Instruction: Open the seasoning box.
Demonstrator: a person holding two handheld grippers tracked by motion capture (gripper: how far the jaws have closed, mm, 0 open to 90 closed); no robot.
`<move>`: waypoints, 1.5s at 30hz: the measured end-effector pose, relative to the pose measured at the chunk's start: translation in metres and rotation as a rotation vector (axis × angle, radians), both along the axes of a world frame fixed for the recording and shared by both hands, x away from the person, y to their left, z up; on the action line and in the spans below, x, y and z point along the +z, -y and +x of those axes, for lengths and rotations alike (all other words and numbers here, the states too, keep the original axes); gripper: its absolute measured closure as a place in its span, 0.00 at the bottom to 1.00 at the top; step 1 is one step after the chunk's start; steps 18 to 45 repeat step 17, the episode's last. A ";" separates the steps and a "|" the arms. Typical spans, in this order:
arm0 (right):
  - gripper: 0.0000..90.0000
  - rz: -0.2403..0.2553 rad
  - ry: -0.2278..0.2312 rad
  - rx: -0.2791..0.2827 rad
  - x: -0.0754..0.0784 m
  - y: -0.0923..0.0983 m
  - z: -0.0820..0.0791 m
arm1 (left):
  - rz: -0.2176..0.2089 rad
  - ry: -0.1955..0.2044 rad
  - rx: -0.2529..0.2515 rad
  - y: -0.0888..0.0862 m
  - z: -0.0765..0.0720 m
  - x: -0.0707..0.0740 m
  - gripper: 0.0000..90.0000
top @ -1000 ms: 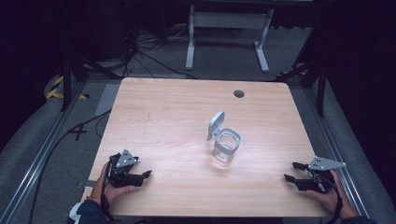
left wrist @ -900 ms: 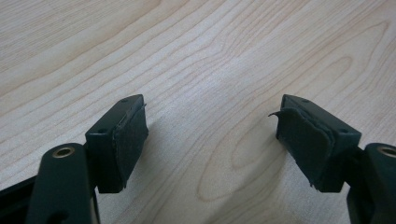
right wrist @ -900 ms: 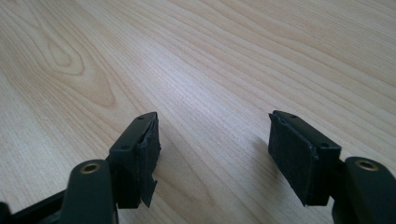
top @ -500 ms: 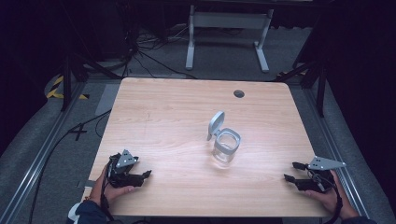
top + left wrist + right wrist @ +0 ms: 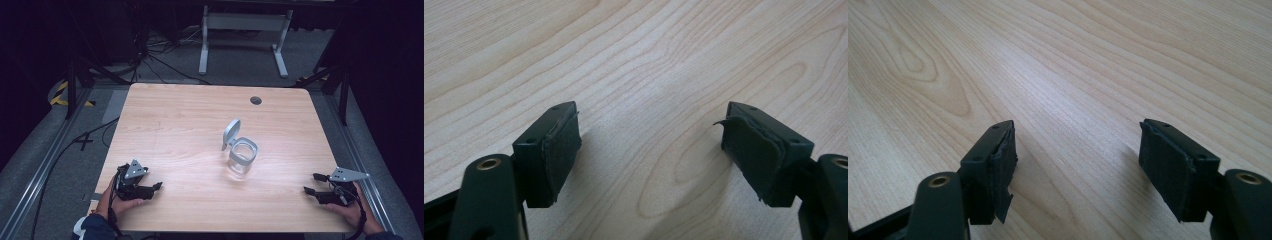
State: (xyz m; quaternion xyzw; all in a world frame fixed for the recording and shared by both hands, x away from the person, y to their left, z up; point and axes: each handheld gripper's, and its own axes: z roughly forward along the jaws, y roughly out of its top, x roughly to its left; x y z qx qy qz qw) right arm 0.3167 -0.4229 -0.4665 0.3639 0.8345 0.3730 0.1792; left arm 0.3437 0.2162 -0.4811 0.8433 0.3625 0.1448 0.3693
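Though between claws, jar well apart

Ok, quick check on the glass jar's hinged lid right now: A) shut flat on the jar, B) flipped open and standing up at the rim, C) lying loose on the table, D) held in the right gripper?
B: in the high view the grey lid stands tilted up from the rim of the jar, whose mouth is open.

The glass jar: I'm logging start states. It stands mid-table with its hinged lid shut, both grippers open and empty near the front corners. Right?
Not quite: the glass jar has its hinged lid open and tipped up, as the high view shows. The rest holds: left gripper and right gripper are open and empty.
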 end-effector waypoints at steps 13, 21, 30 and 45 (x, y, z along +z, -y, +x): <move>0.34 -0.002 0.000 -0.002 0.000 0.000 0.000 | 0.021 0.013 0.000 -0.001 0.001 0.000 0.24; 0.34 -0.002 0.000 -0.002 0.000 0.000 0.000 | 0.008 0.000 0.006 0.000 0.001 0.000 0.24; 0.34 -0.002 0.000 -0.002 0.000 0.000 0.000 | 0.008 0.000 0.006 0.000 0.001 0.000 0.24; 0.34 -0.002 0.000 -0.002 0.000 0.000 0.000 | 0.008 0.000 0.006 0.000 0.001 0.000 0.24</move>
